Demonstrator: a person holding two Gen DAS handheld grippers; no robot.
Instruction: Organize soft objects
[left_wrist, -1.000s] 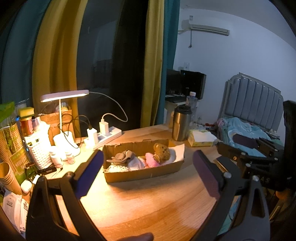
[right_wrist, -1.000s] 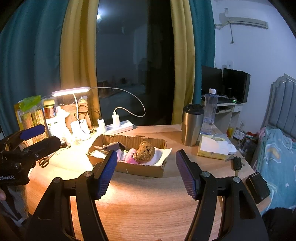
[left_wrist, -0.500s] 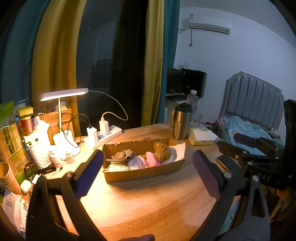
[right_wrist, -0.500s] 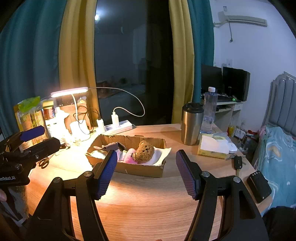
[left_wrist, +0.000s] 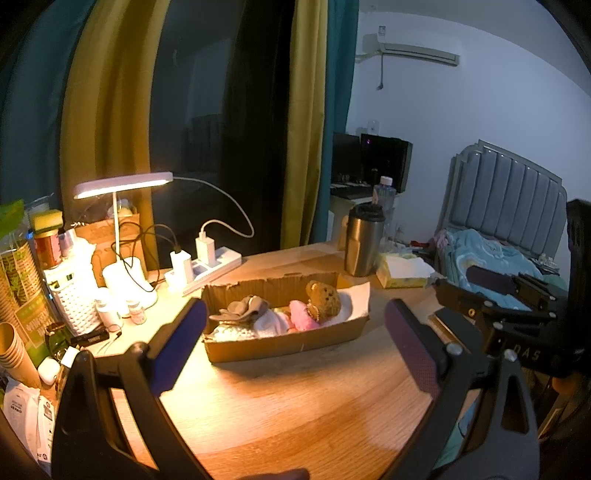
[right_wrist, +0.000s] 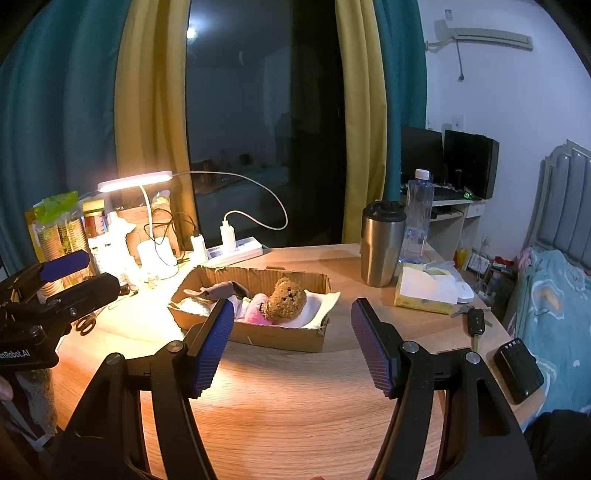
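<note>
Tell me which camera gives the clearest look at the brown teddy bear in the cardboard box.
The right wrist view: the brown fuzzy teddy bear faces the camera, larger, with its face visible. The left wrist view shows the bear smaller and from the side, at the far end of the long cardboard box.

The desk is pale wood with a smooth, faintly glossy grain. The shallow box is raw corrugated cardboard, matt, with ragged torn edges. In it lie a nubbly brown plush bear, a fleecy pink cloth, a grey knitted piece and white cloth lining. The tumbler is brushed metal with a black plastic lid. The water bottle is clear plastic. The tissue pack shows soft white paper.
</note>
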